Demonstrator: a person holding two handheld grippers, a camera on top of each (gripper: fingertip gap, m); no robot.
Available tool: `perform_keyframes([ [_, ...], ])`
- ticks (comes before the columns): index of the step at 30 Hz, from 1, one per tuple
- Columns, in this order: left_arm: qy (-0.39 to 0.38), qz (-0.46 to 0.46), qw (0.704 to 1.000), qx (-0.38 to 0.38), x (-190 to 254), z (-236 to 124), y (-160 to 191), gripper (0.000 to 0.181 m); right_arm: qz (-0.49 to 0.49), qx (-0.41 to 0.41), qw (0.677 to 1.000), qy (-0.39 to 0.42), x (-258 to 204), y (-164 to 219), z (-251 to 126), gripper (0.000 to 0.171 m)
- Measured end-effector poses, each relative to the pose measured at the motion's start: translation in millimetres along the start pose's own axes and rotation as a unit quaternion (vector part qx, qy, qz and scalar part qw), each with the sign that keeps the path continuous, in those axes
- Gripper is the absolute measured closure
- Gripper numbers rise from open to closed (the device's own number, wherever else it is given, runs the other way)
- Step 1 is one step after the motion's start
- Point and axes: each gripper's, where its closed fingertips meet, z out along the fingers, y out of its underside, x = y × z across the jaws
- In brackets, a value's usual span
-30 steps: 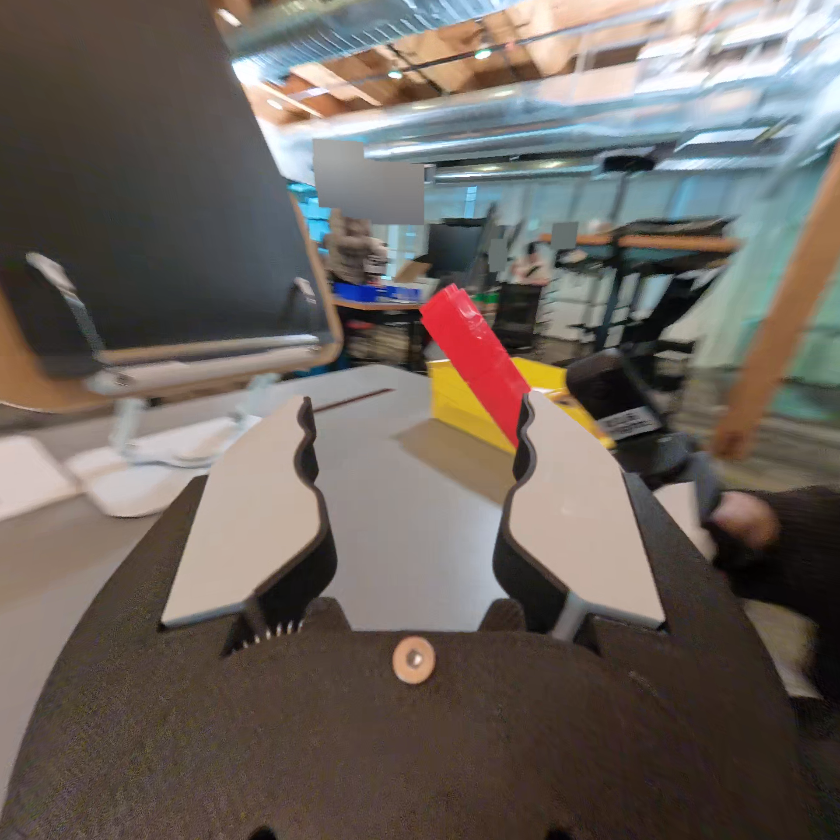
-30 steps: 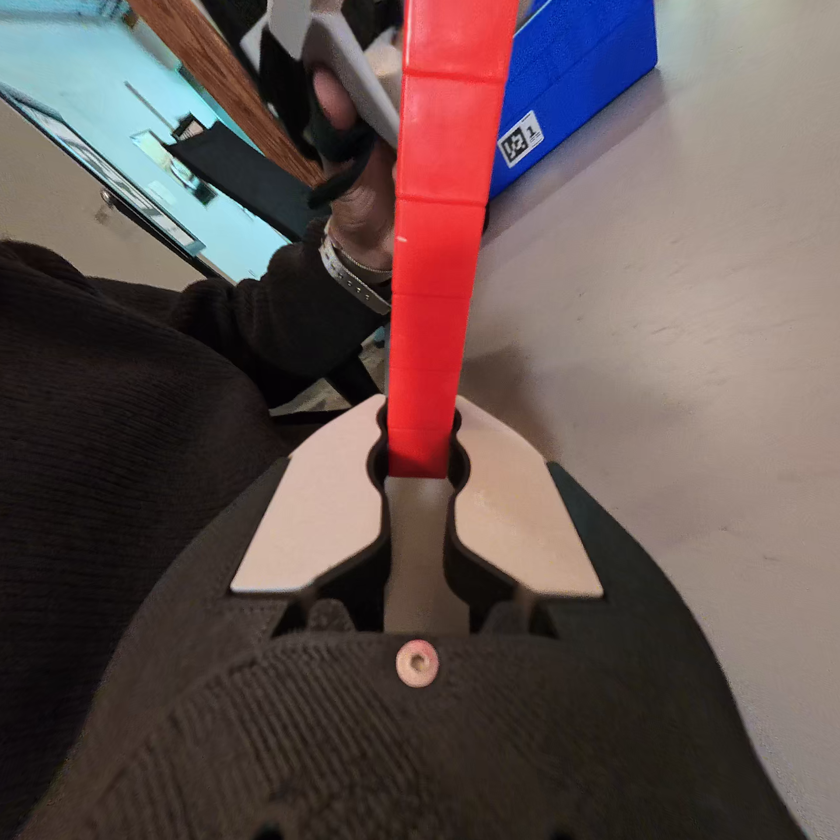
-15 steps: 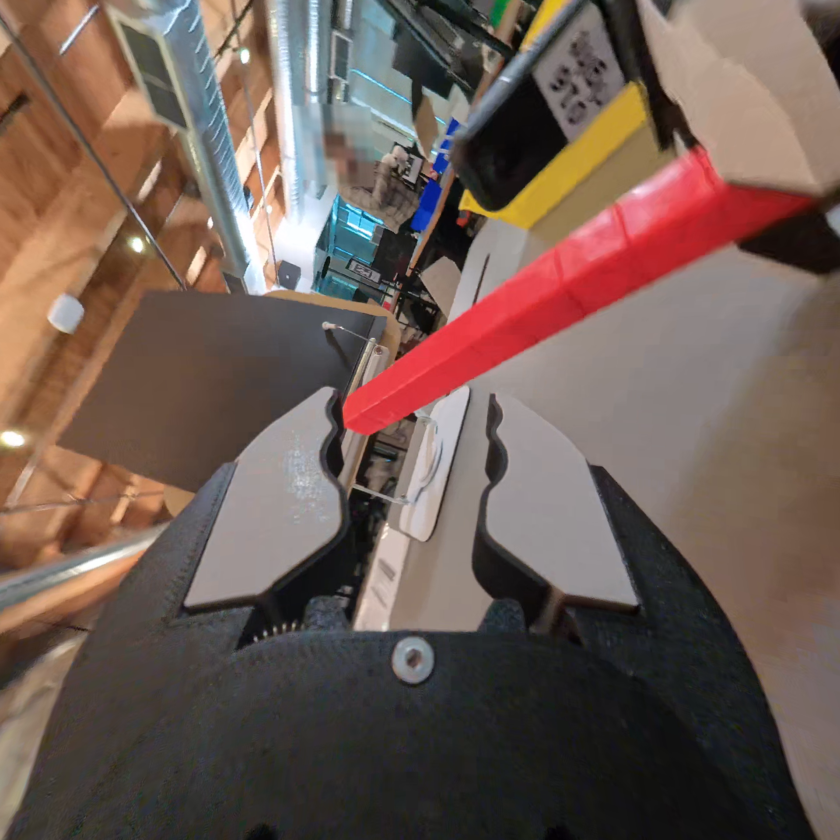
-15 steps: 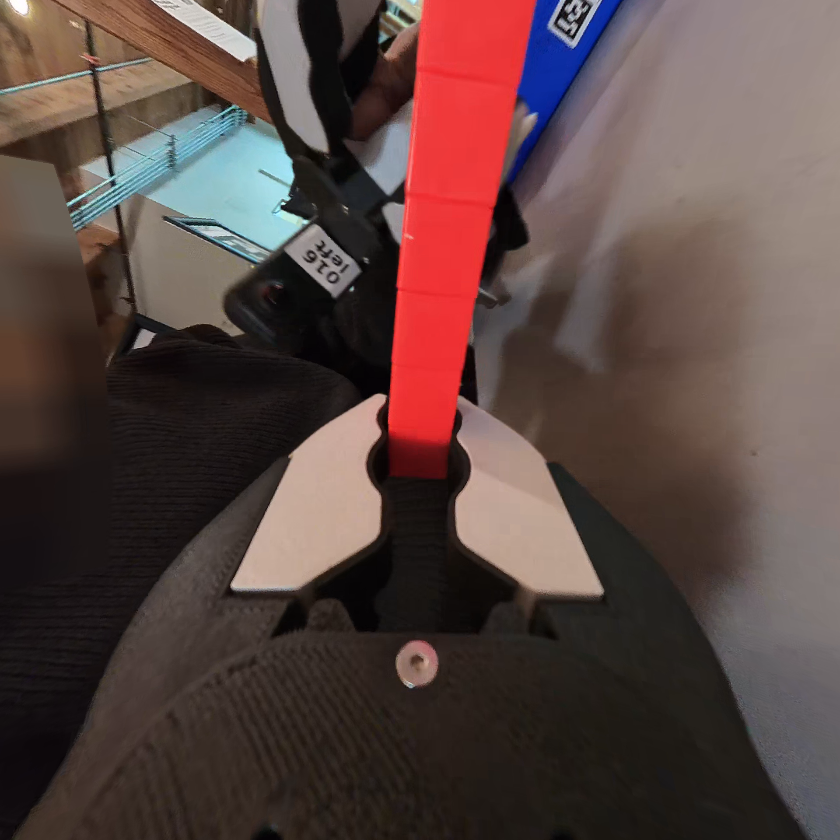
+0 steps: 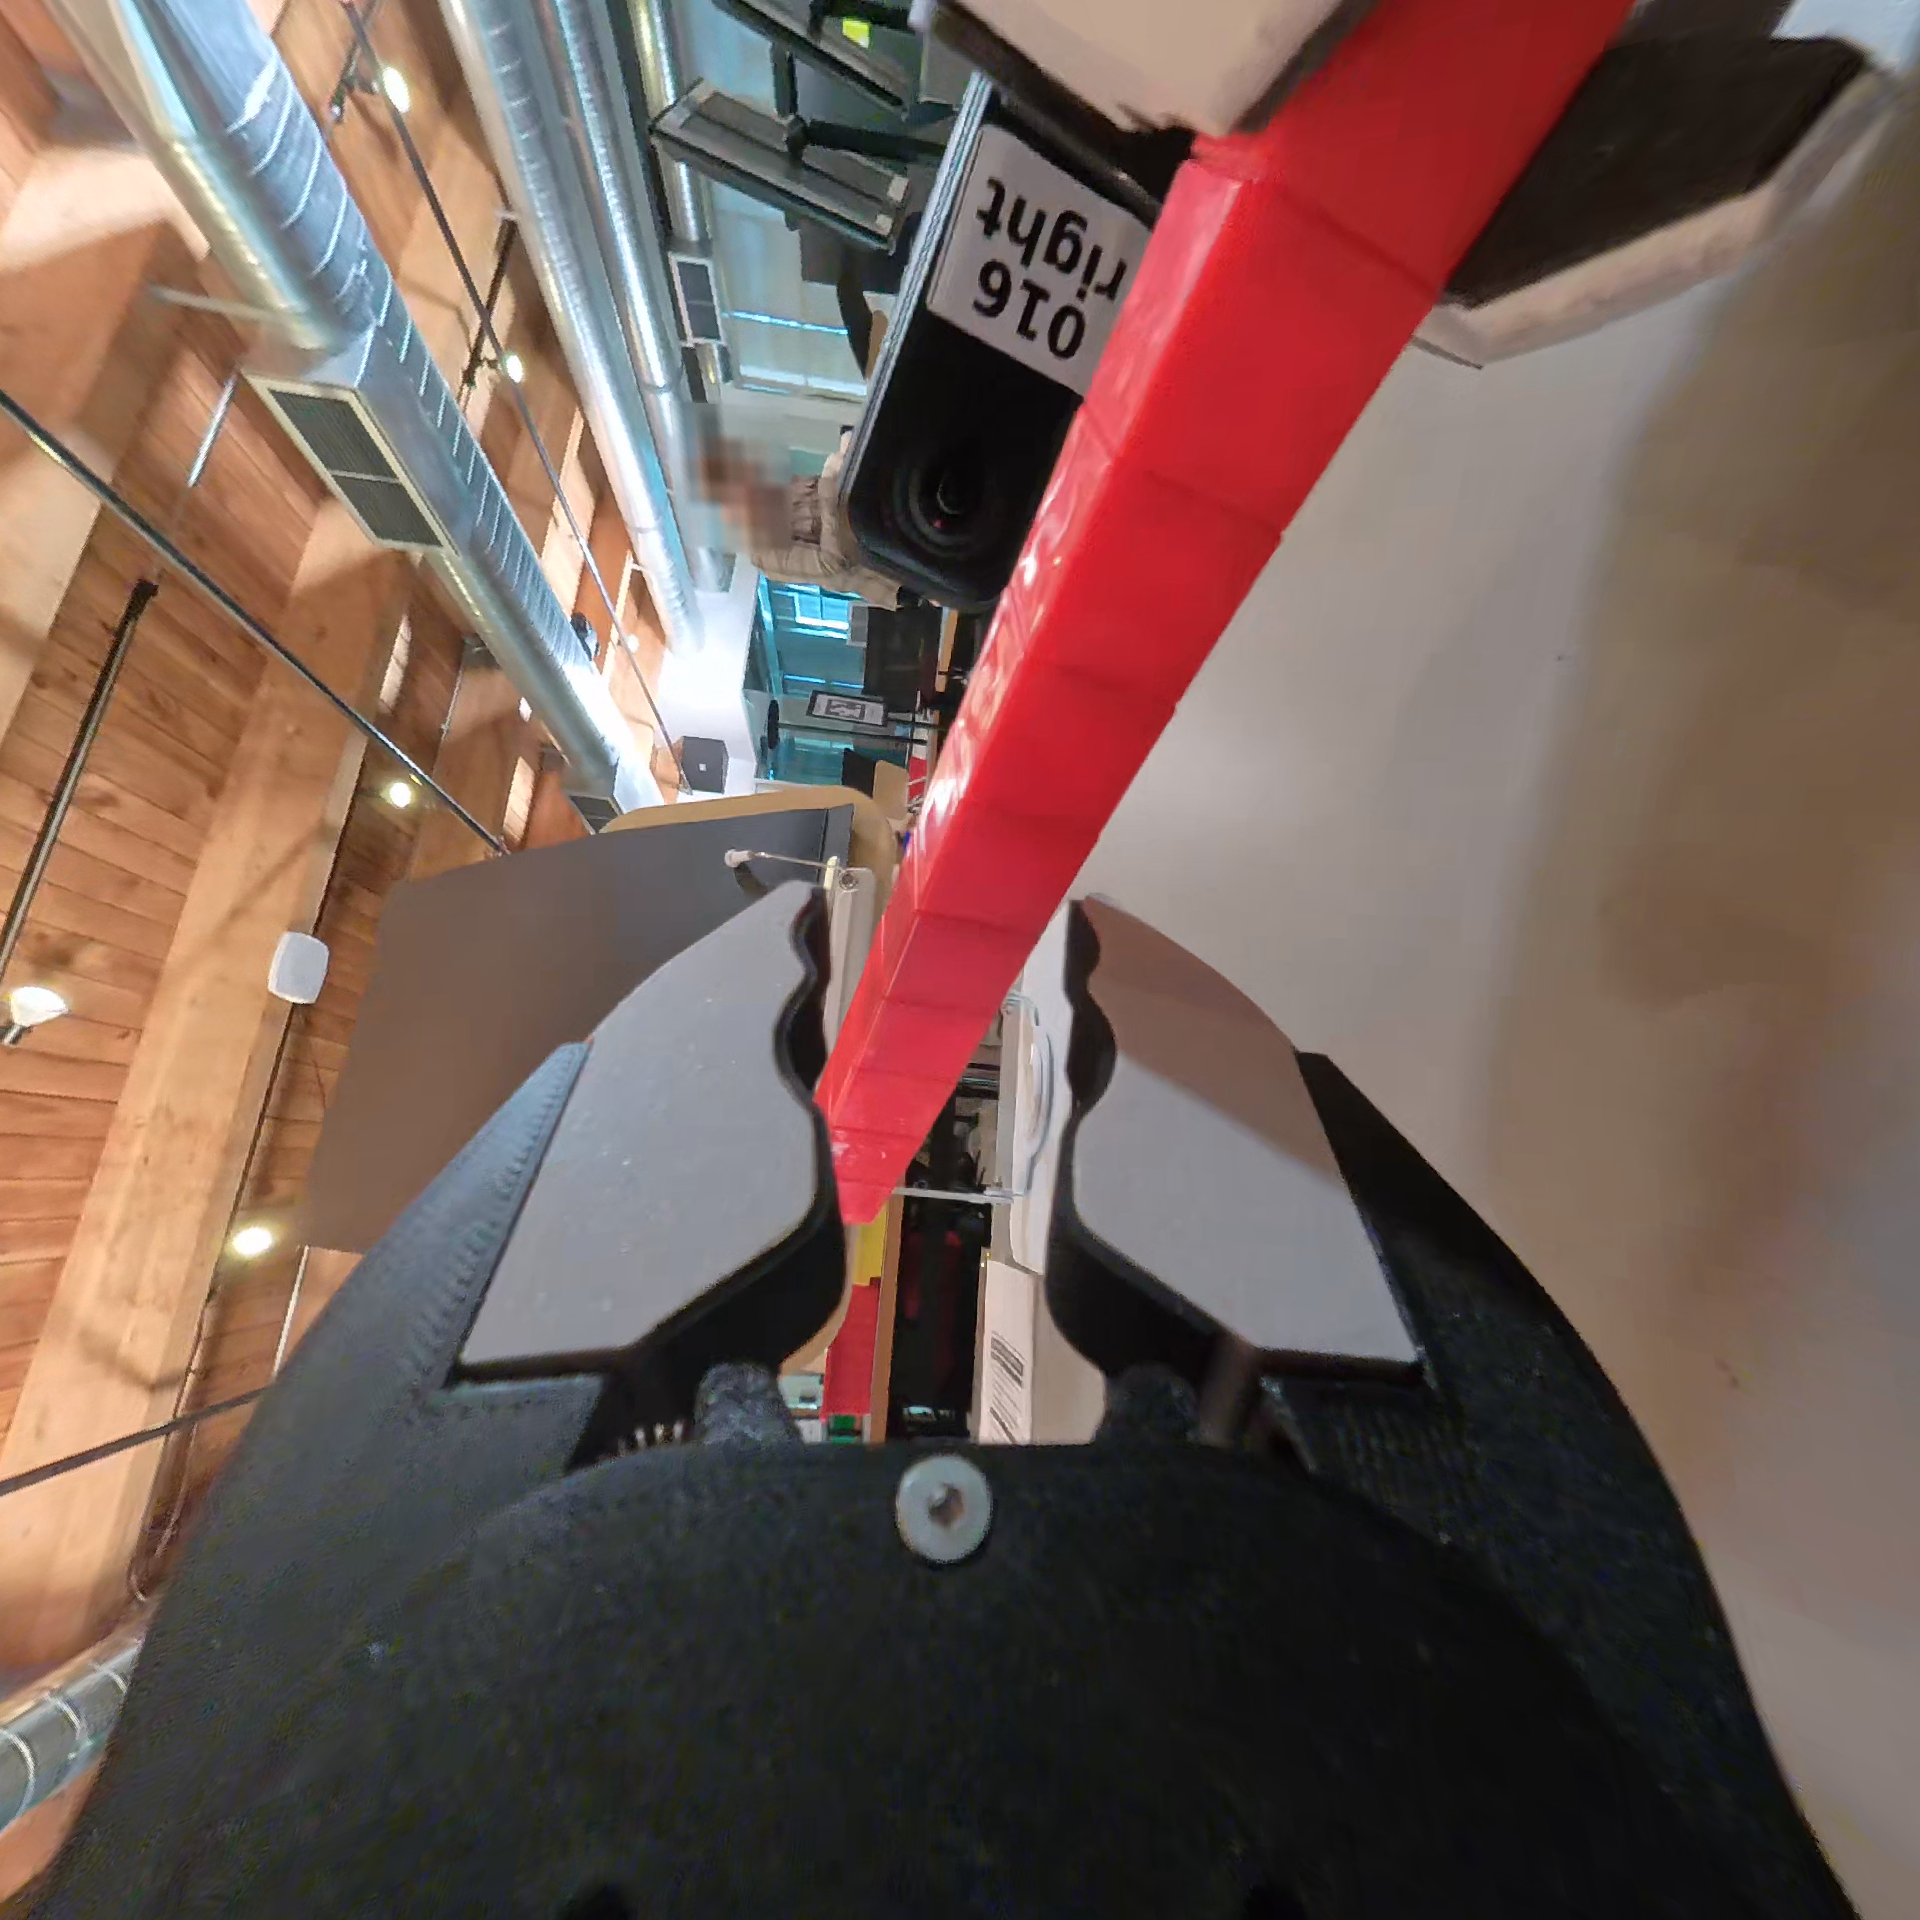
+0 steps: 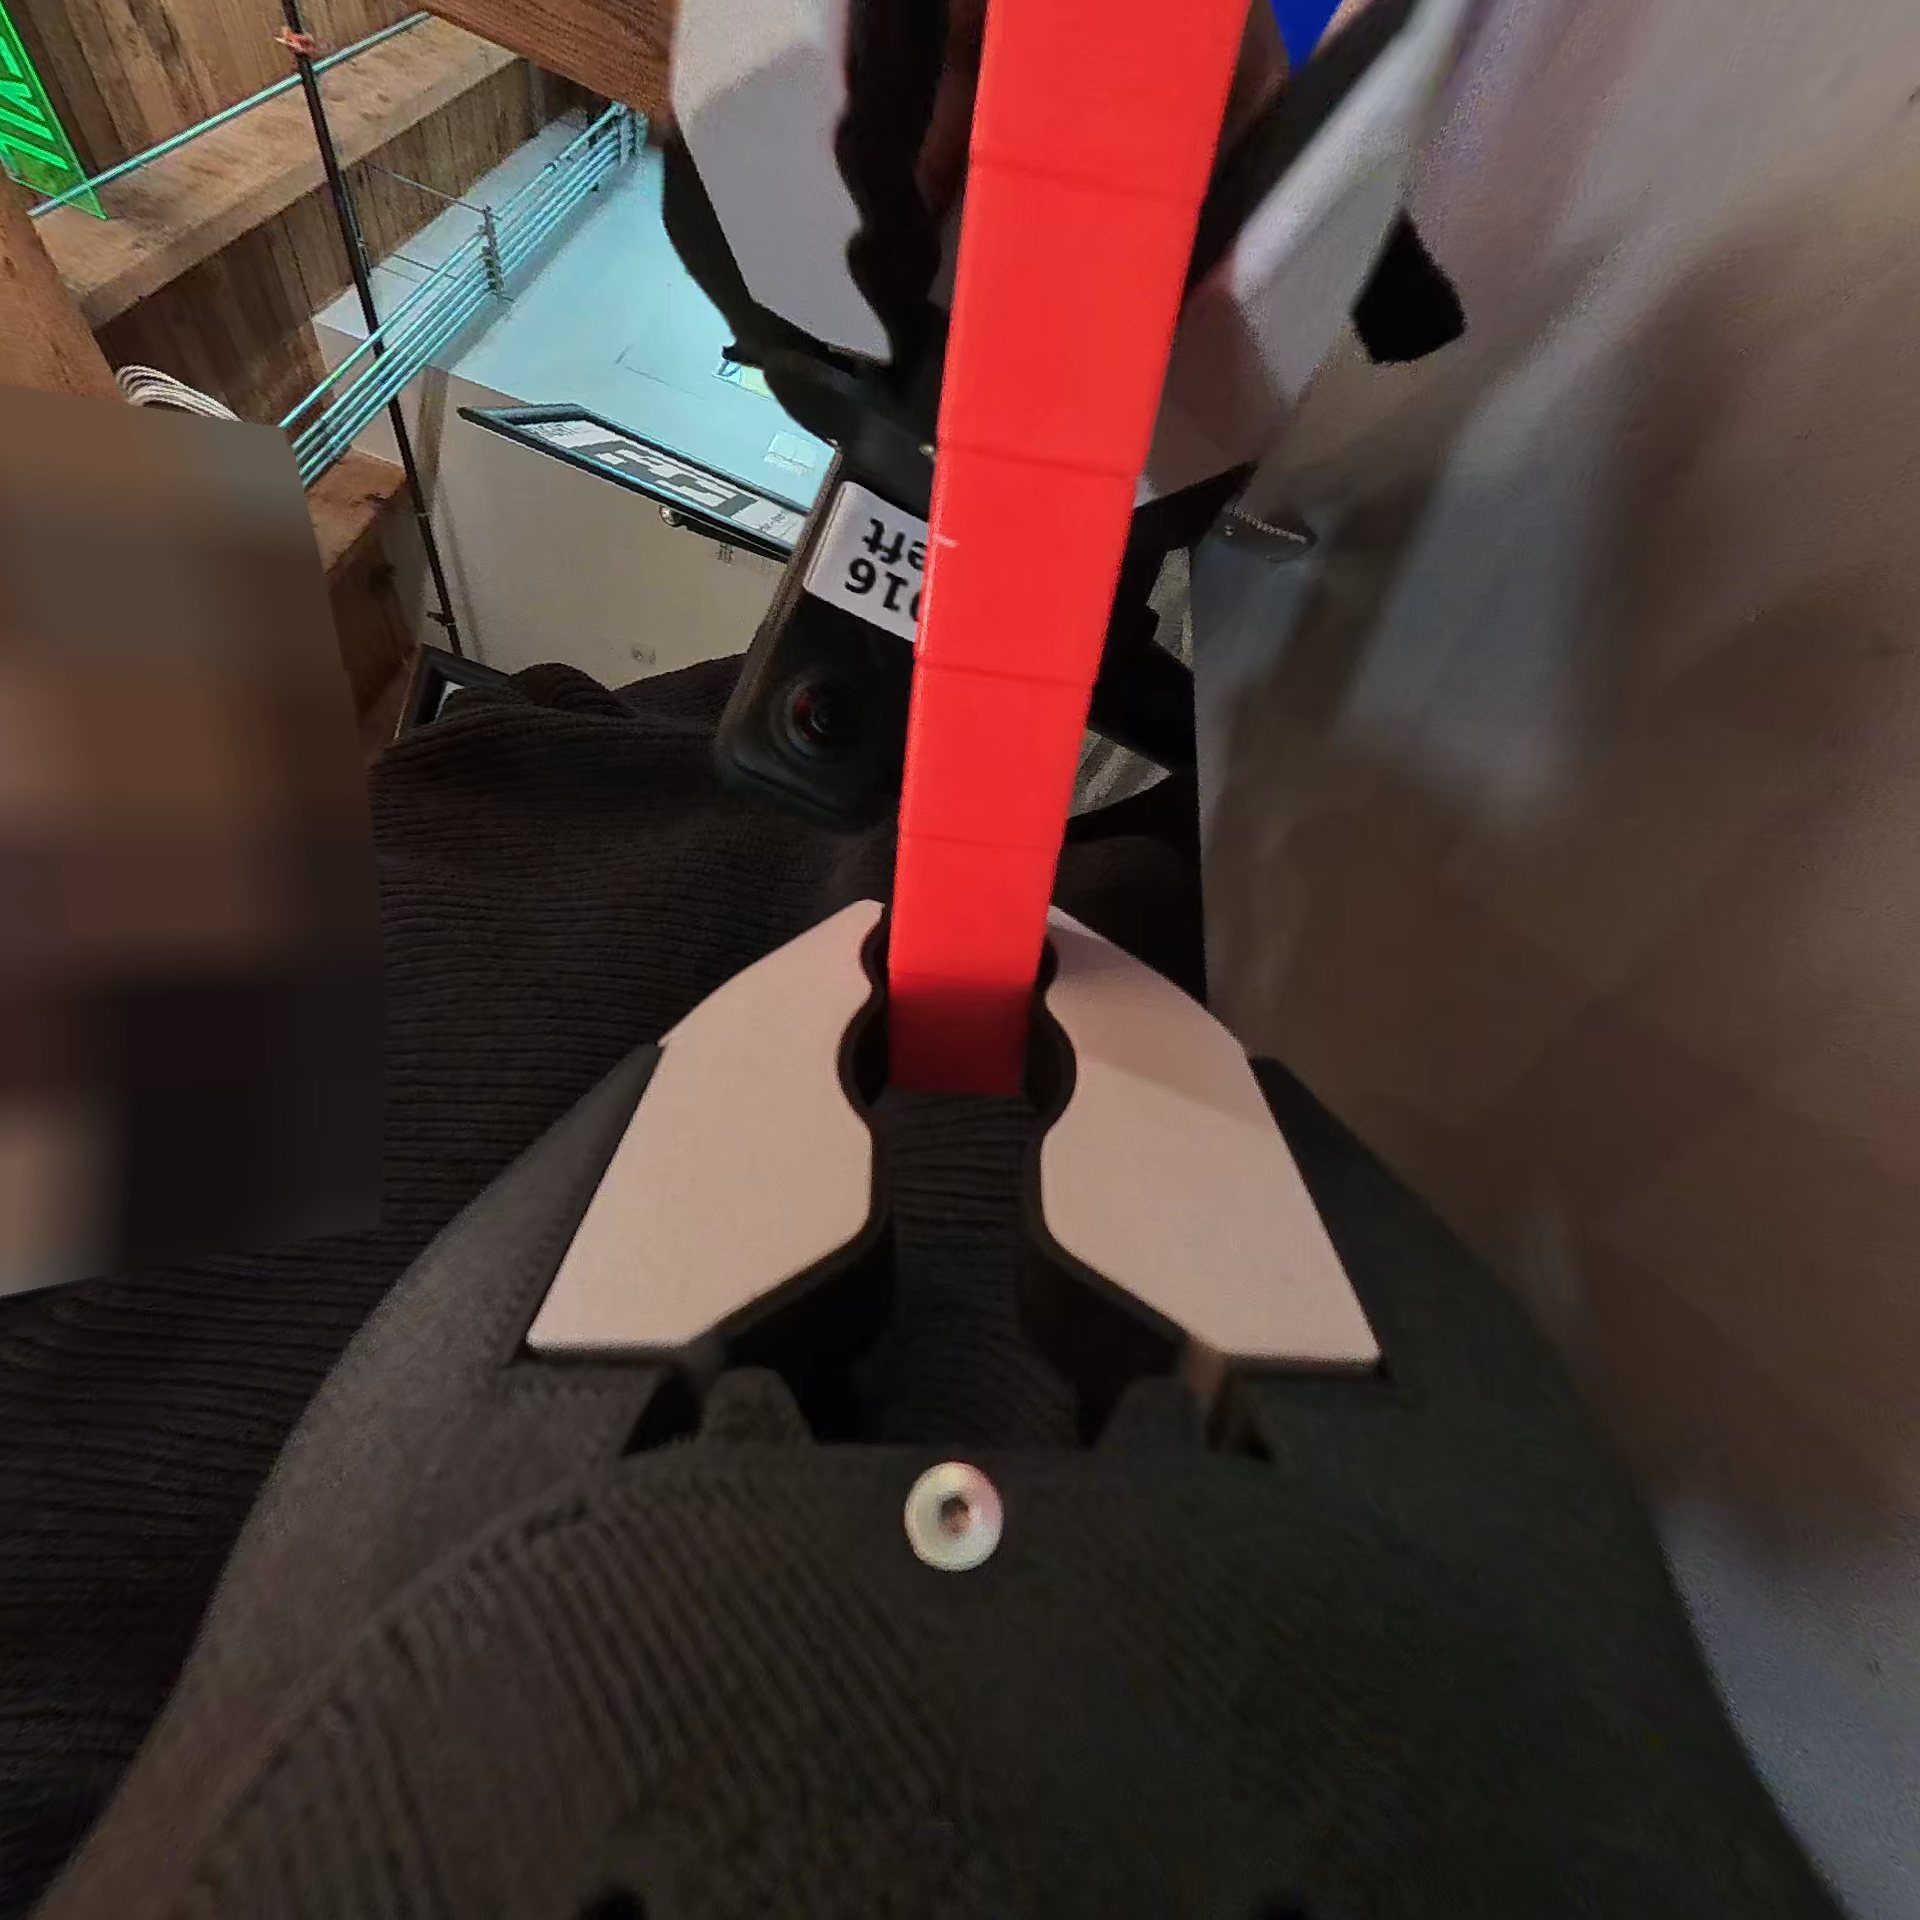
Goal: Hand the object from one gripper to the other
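Red plastic, glossy, a long square-sectioned bar (image 6: 1039, 582) scored crosswise into equal blocks, with one small white fleck on an edge. The right gripper (image 6: 961, 1023) is clamped on one end of it. Its far end reaches between the spread fingers of the left gripper (image 5: 940, 1049), lying close against one pad, the other pad apart from it. Beneath lies a pale grey tabletop (image 5: 1558, 831).

bright ceiling spotlights (image 5: 395, 88), wide-angle warp, blurred edges.
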Motion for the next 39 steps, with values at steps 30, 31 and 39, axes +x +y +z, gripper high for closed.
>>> perform_keyframes([
  [30,-0.017,-0.408,0.913,0.006,-57,-5,25,0.158,-0.238,0.288,0.922,0.103,-26,-80,-78,0.112],
  [31,-0.005,-0.451,0.892,0.018,-61,-6,24,0.159,-0.253,0.290,0.916,0.115,-26,-81,-78,0.112],
  [39,0.148,-0.725,0.652,0.166,-90,-19,-9,0.159,-0.387,0.247,0.861,0.217,-16,-79,-72,0.111],
])
